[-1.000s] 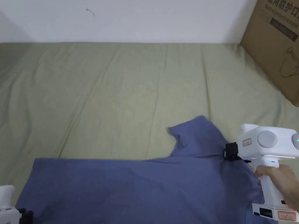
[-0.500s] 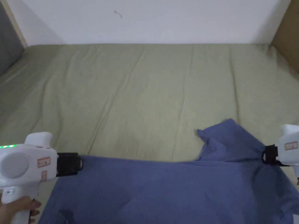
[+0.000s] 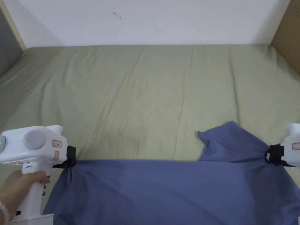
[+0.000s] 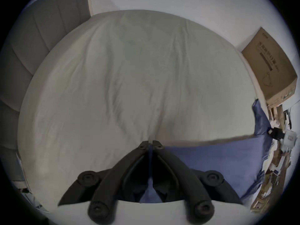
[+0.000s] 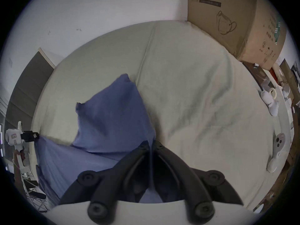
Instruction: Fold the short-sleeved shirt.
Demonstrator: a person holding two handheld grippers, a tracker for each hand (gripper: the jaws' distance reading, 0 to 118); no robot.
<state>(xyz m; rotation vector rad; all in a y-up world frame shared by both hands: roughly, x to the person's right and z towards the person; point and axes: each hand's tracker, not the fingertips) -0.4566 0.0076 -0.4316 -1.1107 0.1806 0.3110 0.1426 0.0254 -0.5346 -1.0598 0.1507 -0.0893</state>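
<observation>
Head view had the blue short-sleeved shirt [image 3: 164, 187] stretched along the bed's [image 3: 146, 96] near edge, left gripper [image 3: 71, 161] and right gripper [image 3: 268, 157] both clamped on it; right gripper view added a cardboard box [image 5: 227, 20].

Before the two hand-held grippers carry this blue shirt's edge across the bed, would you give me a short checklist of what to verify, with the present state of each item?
1. Left hand-held gripper shut on the blue short-sleeved shirt: ok; cloth sits between its jaws in the left gripper view.
2. Right hand-held gripper shut on the shirt: ok; cloth is pinched in the right gripper view.
3. Edge between the grips taut and straight: ok in the head view.
4. Sleeve lying flat: not ok; it stands up in a peak near the right grip.
5. Green bed sheet beyond the shirt free for laying it down: ok.
6. Near hem of the shirt lying even: cannot tell; it runs out of the picture.
</observation>
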